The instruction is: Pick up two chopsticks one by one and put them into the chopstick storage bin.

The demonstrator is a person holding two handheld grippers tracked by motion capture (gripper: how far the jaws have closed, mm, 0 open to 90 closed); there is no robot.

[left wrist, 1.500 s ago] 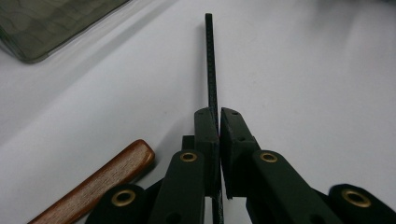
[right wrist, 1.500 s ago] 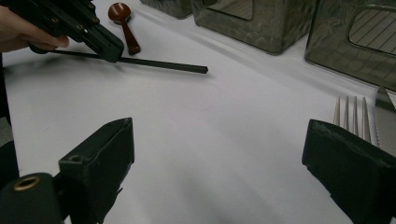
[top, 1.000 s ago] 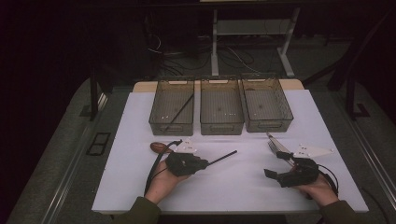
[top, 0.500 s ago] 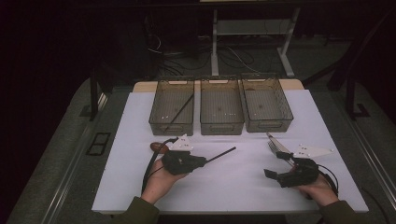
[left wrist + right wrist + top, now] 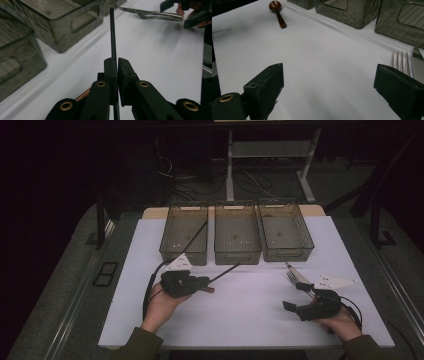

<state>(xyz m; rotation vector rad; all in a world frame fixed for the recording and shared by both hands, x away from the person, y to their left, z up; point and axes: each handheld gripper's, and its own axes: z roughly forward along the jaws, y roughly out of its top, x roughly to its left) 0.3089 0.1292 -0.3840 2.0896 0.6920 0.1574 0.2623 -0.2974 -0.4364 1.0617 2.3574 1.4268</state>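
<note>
Looks like cutlery sorting into the three bins at the far edge of the table (image 5: 150, 320): left bin (image 5: 184, 234), middle bin (image 5: 236, 232), right bin (image 5: 285, 231). One chopstick already leans in the left bin, so my guess is the stick in hand goes there too

Left gripper (image 5: 205, 281): jaws closed tight on a thin black chopstick (image 5: 113, 40), pinched near one end, rest of it sticking out ahead towards the front wall of the middle bin. In the left gripper view the pads meet on the stick with no visible gap. Held low over the table, just short of the bins, tip pointing roughly at the gap between left and middle. Grip near the end gives long reach but the stick can pivot in the pads, so worth keeping it slow

Right gripper (image 5: 300, 306): jaws wide open, holding nothing, resting near the table's front edge. Fork (image 5: 399, 62) and knife (image 5: 418, 62) lie side by side just ahead of its right jaw, likely next pick

Wooden spoon (image 5: 277, 13) lies on the table beside the left hand, not yet binned
</note>
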